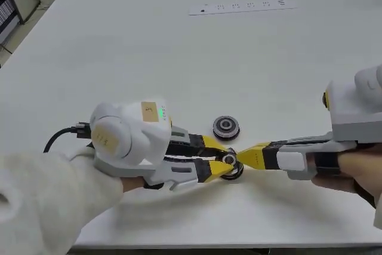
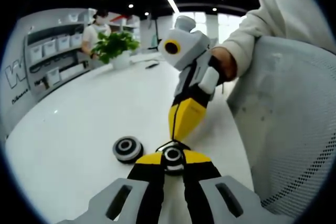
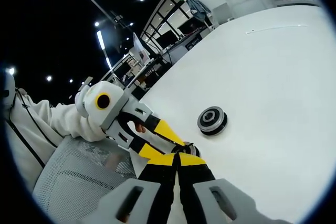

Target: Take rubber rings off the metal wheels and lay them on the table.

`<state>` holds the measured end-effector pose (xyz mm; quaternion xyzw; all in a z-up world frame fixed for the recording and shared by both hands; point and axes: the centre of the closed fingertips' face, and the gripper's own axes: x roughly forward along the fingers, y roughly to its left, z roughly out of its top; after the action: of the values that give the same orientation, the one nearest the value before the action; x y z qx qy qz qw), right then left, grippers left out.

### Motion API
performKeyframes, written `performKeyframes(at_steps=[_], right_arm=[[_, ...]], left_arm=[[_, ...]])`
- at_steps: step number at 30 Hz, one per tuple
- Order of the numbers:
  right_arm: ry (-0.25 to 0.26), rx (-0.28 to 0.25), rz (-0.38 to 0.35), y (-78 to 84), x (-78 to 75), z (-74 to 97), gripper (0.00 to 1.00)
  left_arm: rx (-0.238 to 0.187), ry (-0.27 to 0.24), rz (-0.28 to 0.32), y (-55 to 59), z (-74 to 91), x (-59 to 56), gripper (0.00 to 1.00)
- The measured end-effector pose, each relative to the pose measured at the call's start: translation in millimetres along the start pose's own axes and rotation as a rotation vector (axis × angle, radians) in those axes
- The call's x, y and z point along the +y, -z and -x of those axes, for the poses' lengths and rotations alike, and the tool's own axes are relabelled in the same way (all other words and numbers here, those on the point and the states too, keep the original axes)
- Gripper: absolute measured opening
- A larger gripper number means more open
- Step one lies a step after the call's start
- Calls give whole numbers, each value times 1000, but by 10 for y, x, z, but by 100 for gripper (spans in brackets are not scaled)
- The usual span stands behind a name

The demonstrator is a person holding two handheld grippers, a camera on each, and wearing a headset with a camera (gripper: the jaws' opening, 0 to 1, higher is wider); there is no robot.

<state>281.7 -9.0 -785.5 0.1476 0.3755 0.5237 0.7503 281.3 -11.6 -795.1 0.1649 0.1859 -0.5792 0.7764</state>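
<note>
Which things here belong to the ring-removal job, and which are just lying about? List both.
Job: held wheel, clamped in the left gripper and pinched at its edge by the right gripper; free wheel on the table.
Lying about: white marked strip; potted plant; mesh chair.

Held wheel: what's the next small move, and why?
Probably draw the right gripper gently away from the left gripper, to peel the ring off. The left gripper is clamped on the wheel from both sides. The right gripper's tips are shut at the wheel's rim, apparently pinching the ring, which looks not yet free of the wheel.
</note>
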Motion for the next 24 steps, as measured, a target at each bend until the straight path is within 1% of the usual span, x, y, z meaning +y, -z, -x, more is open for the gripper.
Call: performKeyframes(at_steps=[13,16,20,22,23,24], right_arm=[[-14,-1,4,-12,30,-8,0],[-30,-6,9,-26,69,-12,0],[-19,-17,12,-60,50,-3,0],[-6,-12,10,-44,18,4,0],[-2,-10,9,-39,10,5,0],[2,-9,9,-37,1,6,0]], left_arm=[[0,-1,1,2,-1,2,13],[0,-1,1,2,-1,3,13],[0,-2,1,2,0,3,13],[0,-3,4,3,0,3,13],[-1,-5,7,3,0,4,13],[-4,-8,24,4,1,6,13]])
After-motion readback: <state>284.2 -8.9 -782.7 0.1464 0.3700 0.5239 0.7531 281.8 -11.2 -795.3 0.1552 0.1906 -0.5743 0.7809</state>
